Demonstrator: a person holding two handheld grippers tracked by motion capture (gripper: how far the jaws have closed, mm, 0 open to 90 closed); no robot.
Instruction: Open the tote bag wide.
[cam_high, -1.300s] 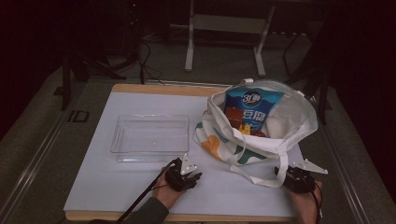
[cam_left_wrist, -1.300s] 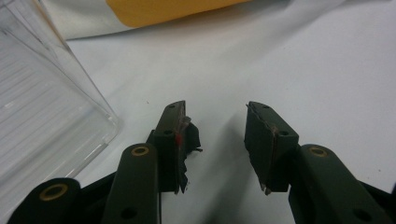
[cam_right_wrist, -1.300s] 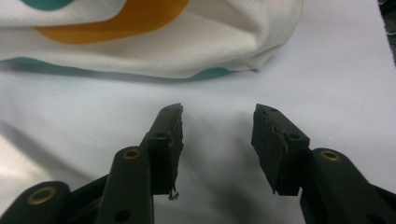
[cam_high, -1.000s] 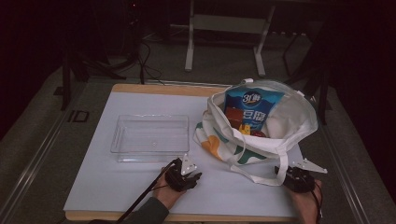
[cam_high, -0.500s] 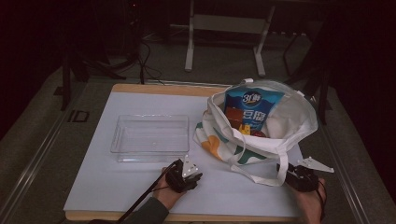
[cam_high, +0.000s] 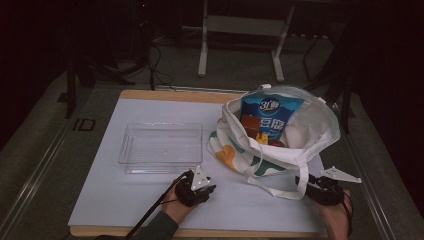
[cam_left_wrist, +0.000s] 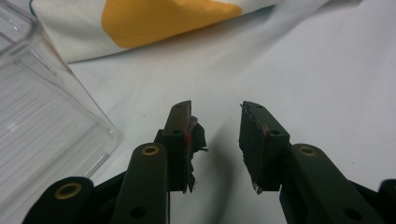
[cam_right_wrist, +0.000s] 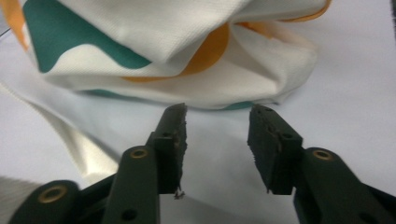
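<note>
Resting on table (cam_high: 125, 200) with jaws parted and empty: left gripper (cam_high: 196, 188) at 6 o'clock of tray (cam_high: 161, 148), right gripper (cam_high: 320, 188) at 5 o'clock of bag (cam_high: 280, 132).

You've a clear plastic tray (cam_high: 161, 148) at nine o'clock of the tote bag (cam_high: 280, 145) on the white table (cam_high: 125, 200)

Black grippers (cam_high: 194, 187) — brass rivets, grey plates, trailing cable.
</note>
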